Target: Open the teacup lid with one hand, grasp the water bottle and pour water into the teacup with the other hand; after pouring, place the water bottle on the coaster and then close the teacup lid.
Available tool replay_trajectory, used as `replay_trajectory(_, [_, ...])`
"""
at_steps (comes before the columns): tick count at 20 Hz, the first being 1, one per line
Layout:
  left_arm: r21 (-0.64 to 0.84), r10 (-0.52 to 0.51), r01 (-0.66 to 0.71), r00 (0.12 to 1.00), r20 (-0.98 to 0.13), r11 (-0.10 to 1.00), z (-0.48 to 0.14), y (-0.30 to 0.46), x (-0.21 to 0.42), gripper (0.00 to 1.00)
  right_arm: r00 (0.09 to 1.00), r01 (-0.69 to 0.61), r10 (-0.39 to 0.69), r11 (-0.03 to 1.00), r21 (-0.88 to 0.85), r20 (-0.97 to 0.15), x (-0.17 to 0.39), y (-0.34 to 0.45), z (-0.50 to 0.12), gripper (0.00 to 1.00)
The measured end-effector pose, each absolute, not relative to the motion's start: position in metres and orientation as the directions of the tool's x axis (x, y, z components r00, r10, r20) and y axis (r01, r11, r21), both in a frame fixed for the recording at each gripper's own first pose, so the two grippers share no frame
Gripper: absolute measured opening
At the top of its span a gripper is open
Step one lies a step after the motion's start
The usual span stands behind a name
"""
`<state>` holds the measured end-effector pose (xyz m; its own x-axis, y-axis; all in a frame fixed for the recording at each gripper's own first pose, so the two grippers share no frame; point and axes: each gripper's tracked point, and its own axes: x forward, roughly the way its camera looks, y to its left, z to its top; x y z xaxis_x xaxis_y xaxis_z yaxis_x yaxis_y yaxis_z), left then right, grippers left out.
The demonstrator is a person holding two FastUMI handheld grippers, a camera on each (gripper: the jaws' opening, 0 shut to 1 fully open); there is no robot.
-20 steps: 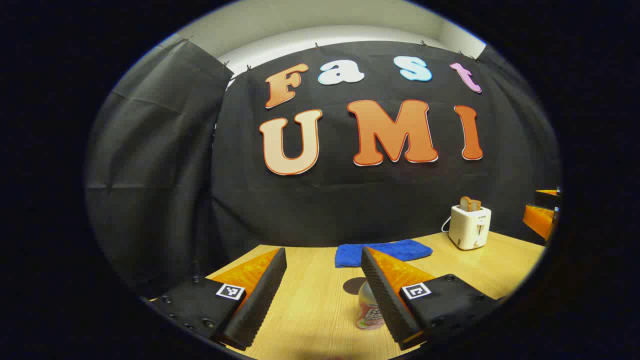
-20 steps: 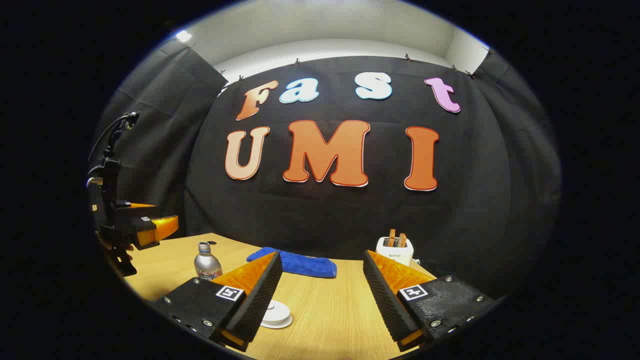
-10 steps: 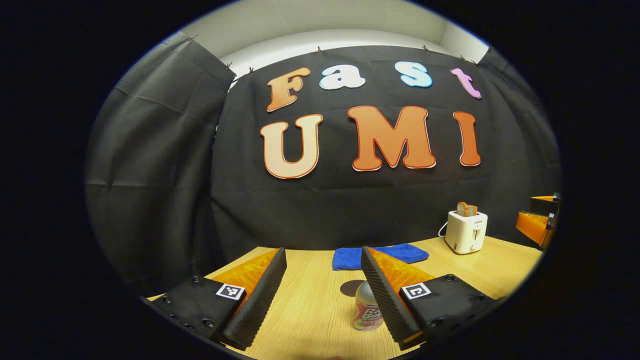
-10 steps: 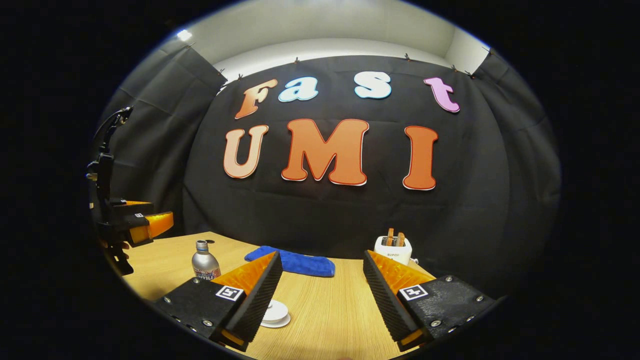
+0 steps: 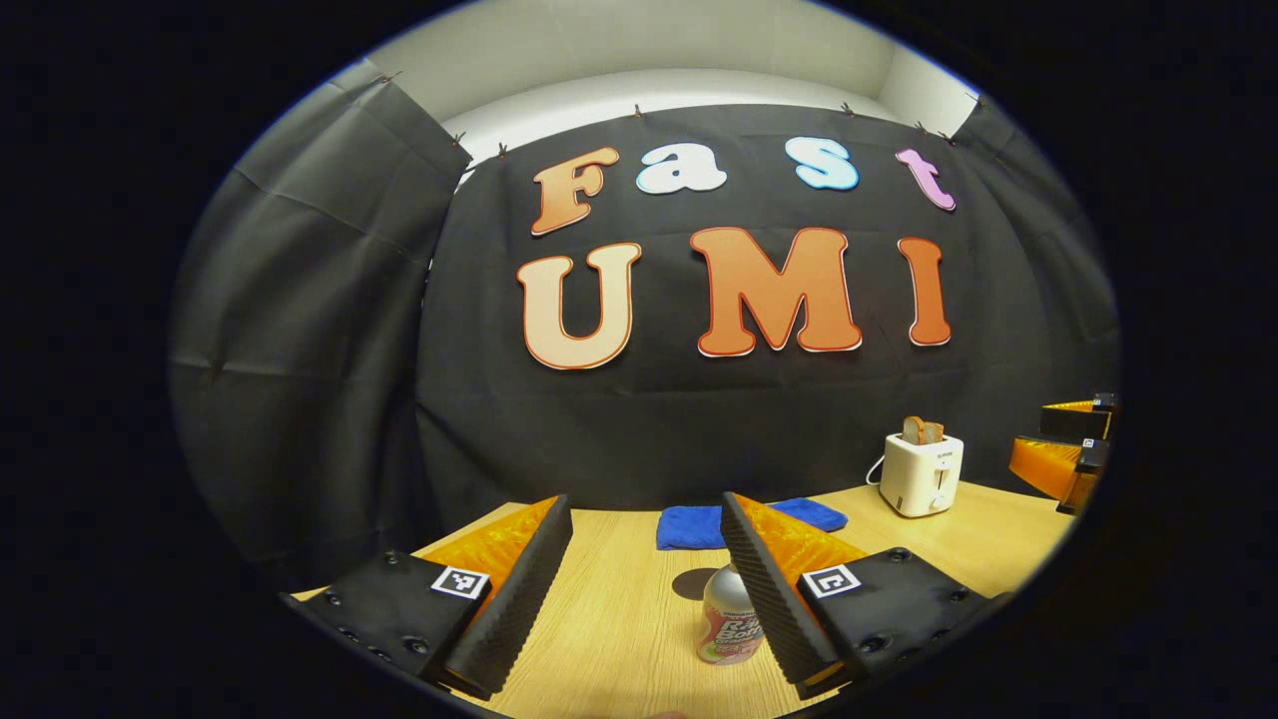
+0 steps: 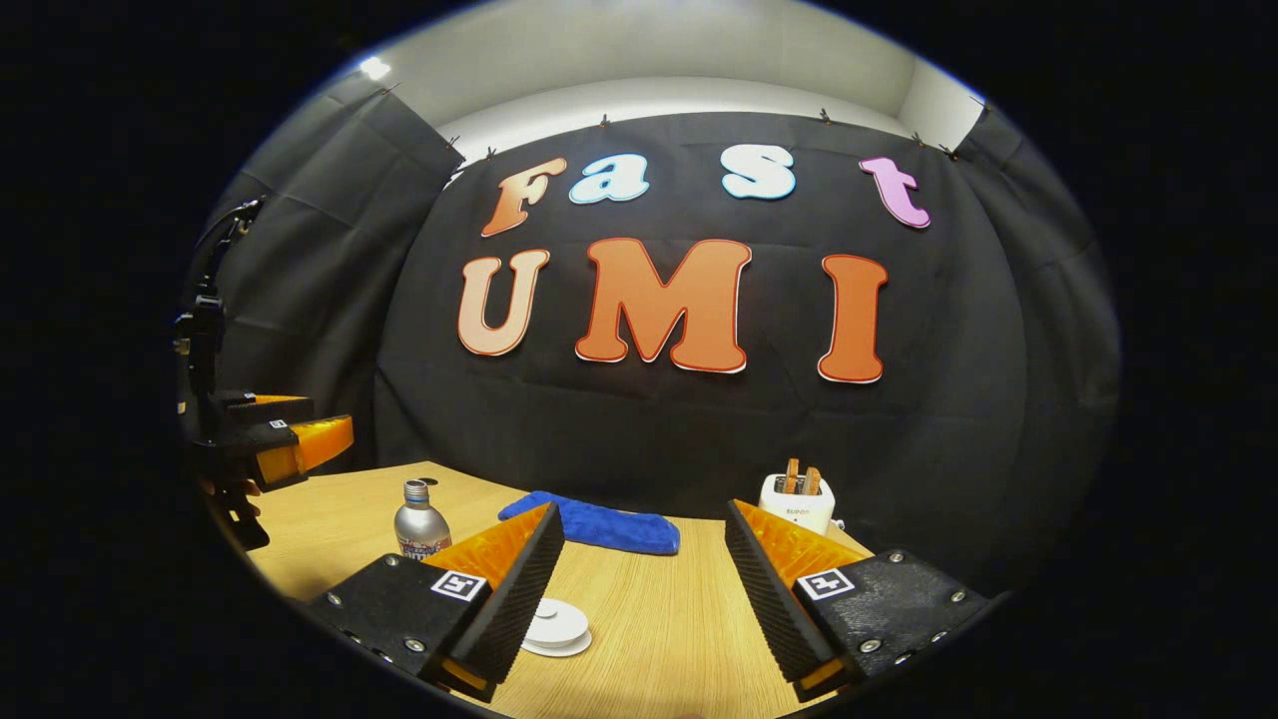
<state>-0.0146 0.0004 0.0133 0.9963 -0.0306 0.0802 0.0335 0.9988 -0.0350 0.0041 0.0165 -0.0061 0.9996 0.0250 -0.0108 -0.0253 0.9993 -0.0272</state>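
In the left gripper view a silver water bottle (image 5: 727, 627) with a printed label stands on the wooden table, half hidden behind my own right-hand finger. A dark round coaster (image 5: 692, 584) lies just behind it. My left gripper (image 5: 644, 504) is open and empty, with the bottle at its right side. In the right gripper view, the white lidded teacup (image 6: 559, 627) sits low between the fingers, partly covered by the left one. My right gripper (image 6: 642, 509) is open above it. The bottle (image 6: 419, 521) stands farther left, below the left gripper (image 6: 315, 424).
A blue cloth (image 5: 749, 521) lies at the back of the table (image 5: 619, 619), against the black wall. A white toaster (image 5: 924, 474) with bread slices stands back right. The right gripper (image 5: 1033, 436) hovers at the far right edge of the left gripper view.
In the left gripper view the bottle and toaster have slid a little left, and more of the bottle shows. The right gripper view has shifted slightly. Both grippers stay open.
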Motion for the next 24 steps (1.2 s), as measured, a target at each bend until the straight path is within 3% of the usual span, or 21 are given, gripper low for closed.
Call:
replay_trajectory(4, [-0.036, -0.04, 0.043, 0.997, 0.069, 0.998, 0.006, -0.001, -0.013, 1.0, 0.999, -0.021, 0.02, 1.0, -0.021, -0.043, 0.01, 0.017, -0.016, 0.98])
replay_trajectory(12, [-0.027, -0.056, 0.056, 0.998, 0.034, 0.998, -0.011, -0.002, -0.014, 1.0, 0.983, -0.111, 0.116, 0.993, 0.044, -0.142, 0.027, 0.052, -0.056, 0.95])
replay_trajectory(19, [-0.029, -0.06, 0.061, 0.998, 0.018, 0.998, -0.024, 0.0, -0.016, 1.0, 0.949, -0.185, 0.182, 0.983, 0.014, -0.256, 0.039, 0.087, -0.109, 0.81])
replay_trajectory(24, [-0.025, -0.062, 0.062, 0.998, 0.006, 0.998, -0.03, -0.001, -0.015, 1.0, 0.917, -0.229, 0.23, 0.973, 0.043, -0.327, 0.044, 0.106, -0.14, 0.81])
